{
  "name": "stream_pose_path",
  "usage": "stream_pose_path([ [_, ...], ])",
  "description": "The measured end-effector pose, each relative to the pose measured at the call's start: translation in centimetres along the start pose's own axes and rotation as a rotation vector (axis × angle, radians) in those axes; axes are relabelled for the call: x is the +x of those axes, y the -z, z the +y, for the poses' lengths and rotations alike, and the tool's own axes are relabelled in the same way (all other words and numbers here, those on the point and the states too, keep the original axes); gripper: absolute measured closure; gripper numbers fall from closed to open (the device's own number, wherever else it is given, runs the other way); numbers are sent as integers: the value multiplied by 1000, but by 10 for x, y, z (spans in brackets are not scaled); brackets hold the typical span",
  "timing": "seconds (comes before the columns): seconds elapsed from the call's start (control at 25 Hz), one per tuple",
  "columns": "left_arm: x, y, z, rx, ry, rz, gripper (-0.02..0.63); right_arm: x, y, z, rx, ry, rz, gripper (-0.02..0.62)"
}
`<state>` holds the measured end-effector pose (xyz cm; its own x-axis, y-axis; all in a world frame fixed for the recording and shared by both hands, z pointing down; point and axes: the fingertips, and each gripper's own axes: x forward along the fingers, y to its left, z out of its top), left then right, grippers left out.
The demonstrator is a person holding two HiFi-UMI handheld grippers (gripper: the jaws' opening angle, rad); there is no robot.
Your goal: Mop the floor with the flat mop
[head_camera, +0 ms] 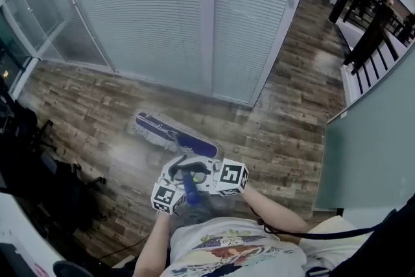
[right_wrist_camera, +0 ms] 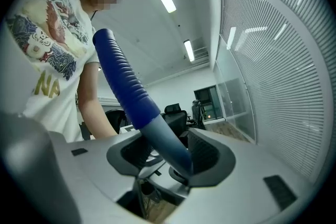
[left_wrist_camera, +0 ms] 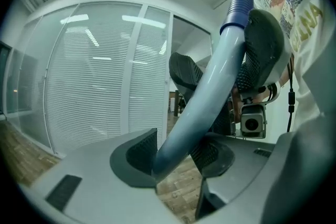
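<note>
Wooden floor [head_camera: 97,107]: brown planks, with a paler sheen in the area round the mop.
Flat mop [head_camera: 175,133]: its long blue head lies flat on the floor, slanted. It is in front of the person and not far from the wall of white blinds [head_camera: 162,10].
Handle [left_wrist_camera: 205,92]: a pale blue-grey pole that rises from the mop head toward the person's body and ends in a dark blue ribbed grip [right_wrist_camera: 123,78].
Left claw [left_wrist_camera: 176,157]: clenched on the handle. The pole goes between the two dark ribbed pads and lies against them, and the jaws stand rather wide round it.
Right claw [right_wrist_camera: 168,157]: also grasping the handle, just under the ribbed grip. The pole presses on the pad at the right of this claw's own view and crosses in front of the other pad.
Order on the handle: the right claw is nearer to the grip end and the left claw is just below it. The two are close together.
Marker cubes [head_camera: 232,177]: one on each claw, side by side before the person's printed shirt [head_camera: 227,250].
</note>
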<state>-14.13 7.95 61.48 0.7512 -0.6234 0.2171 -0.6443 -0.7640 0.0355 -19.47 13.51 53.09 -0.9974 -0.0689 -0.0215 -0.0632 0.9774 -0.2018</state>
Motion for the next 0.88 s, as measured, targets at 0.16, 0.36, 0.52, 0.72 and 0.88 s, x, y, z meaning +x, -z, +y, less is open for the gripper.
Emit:
stream_pose_path([
  [0.16, 29, -19, 65, -25, 41, 7, 425, 24, -26, -69, 29, 3, 22, 382],
  [0.36, 55, -40, 135, -10, 73, -33, 425, 54, -51, -137, 17, 3, 43, 385],
  [0.52, 59, -36, 182, 9, 108, -26, 425, 87, -52, -171, 7, -28, 68, 385],
  [0.72, 75, -13, 209, 48, 163, 47, 420, 100, -30, -199, -10, -25, 127, 383],
  [0.88, 102, -11, 241, 59, 159, 72, 416, 102, -26, -240, -34, -16, 173, 383],
])
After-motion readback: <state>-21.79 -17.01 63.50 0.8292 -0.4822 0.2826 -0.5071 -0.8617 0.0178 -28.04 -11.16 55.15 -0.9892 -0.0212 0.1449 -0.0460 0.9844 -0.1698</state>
